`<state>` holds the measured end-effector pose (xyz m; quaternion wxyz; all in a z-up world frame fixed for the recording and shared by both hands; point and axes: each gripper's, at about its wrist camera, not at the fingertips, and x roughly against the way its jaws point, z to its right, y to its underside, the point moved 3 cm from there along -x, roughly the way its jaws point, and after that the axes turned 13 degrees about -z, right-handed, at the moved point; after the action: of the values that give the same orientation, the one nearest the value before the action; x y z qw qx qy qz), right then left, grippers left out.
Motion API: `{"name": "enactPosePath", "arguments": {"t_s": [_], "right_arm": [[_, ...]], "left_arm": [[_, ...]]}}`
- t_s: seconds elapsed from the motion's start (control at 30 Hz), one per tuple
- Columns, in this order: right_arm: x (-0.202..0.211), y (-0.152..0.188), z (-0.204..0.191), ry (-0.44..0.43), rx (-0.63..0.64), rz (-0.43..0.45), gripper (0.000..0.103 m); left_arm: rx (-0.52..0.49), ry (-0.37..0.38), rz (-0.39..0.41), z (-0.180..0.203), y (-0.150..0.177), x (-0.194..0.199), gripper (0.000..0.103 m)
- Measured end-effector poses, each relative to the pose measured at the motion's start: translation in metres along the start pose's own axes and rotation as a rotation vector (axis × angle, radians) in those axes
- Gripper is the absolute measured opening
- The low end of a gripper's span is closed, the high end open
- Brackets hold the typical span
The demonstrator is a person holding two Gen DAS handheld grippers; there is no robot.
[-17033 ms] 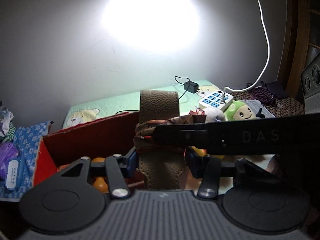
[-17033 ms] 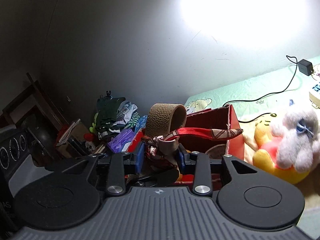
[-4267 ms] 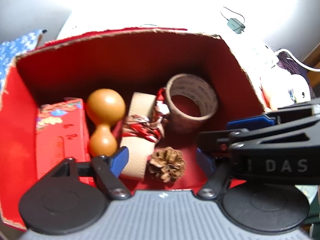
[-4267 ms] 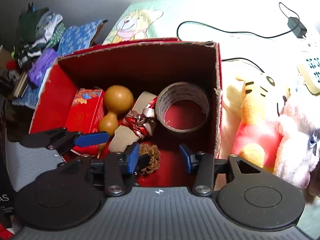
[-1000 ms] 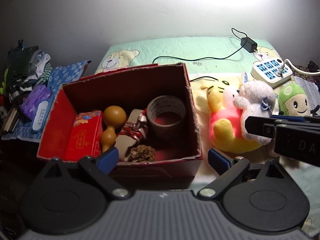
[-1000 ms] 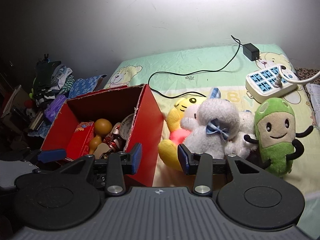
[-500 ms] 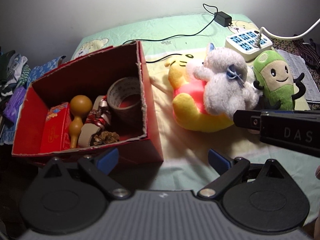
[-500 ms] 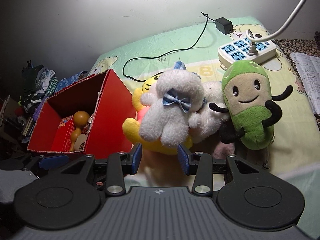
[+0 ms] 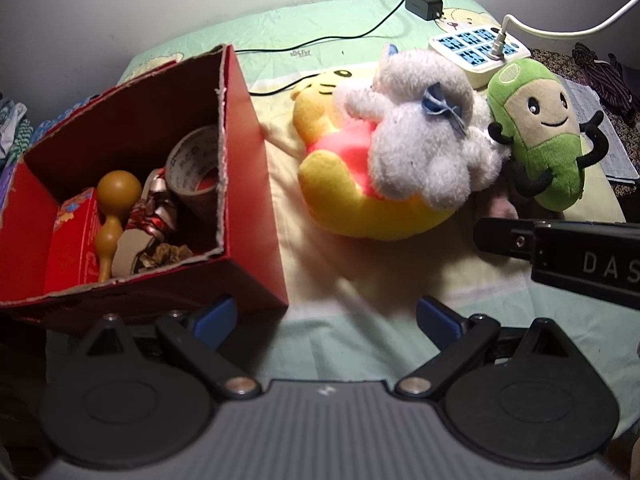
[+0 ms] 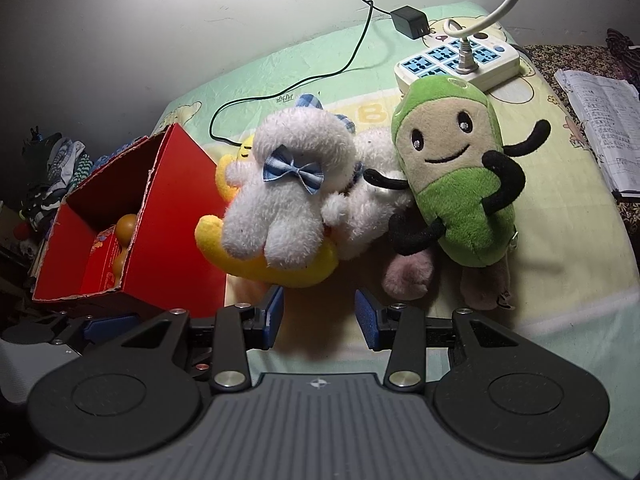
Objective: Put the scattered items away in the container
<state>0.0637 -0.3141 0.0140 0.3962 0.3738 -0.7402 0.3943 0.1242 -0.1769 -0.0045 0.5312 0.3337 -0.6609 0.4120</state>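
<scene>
A red cardboard box (image 9: 248,152) (image 10: 176,216) stands on the left and holds a tape roll (image 9: 192,168), a wooden gourd (image 9: 116,200), a red packet (image 9: 70,240), a brown strap with a scarf (image 9: 148,220) and a pine cone (image 9: 168,254). Right of it lie a yellow plush (image 9: 360,208) (image 10: 264,264), a white plush (image 9: 420,136) (image 10: 284,184) with a blue bow, and a green plush (image 9: 540,128) (image 10: 456,168). My left gripper (image 9: 326,316) is open and empty near the box's front corner. My right gripper (image 10: 319,316) is open just below the white plush.
A white power strip (image 9: 476,46) (image 10: 456,60) with a plugged white cable and a black charger (image 10: 410,20) with its cord lie at the back. Papers (image 10: 600,96) sit at the right edge. Clothes (image 10: 52,176) are piled left of the box. The right gripper's side (image 9: 560,252) crosses the left view.
Both grippers have swung right from over the box toward the plush toys. The box has slid to the left of both views and the toys look closer.
</scene>
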Motion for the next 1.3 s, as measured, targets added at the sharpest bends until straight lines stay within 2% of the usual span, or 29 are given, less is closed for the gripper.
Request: {"name": "enactPosePath", "arguments": {"t_s": [0.4,0.53,0.7,0.97,1.3], "right_arm": [[-0.008,0.003,0.003,0.008,-0.043,-0.036,0.044],[-0.015,0.005,-0.005,0.005,-0.015,-0.061,0.044],[-0.03,0.014,-0.023,0.011,0.058,-0.11,0.044],[-0.056,0.036,-0.064,-0.019,0.155,-0.225,0.044],[-0.067,0.044,-0.135,-0.017,0.27,-0.234,0.044]], "left_arm": [[-0.016,0.028,-0.016,-0.004,0.004,-0.011,0.097],[0.004,0.037,-0.02,-0.012,0.006,-0.012,0.097],[0.025,0.008,-0.03,-0.024,0.019,-0.013,0.095],[0.122,-0.071,-0.059,-0.076,0.056,-0.01,0.094],[0.198,-0.095,-0.053,-0.148,0.08,-0.01,0.093]]}}
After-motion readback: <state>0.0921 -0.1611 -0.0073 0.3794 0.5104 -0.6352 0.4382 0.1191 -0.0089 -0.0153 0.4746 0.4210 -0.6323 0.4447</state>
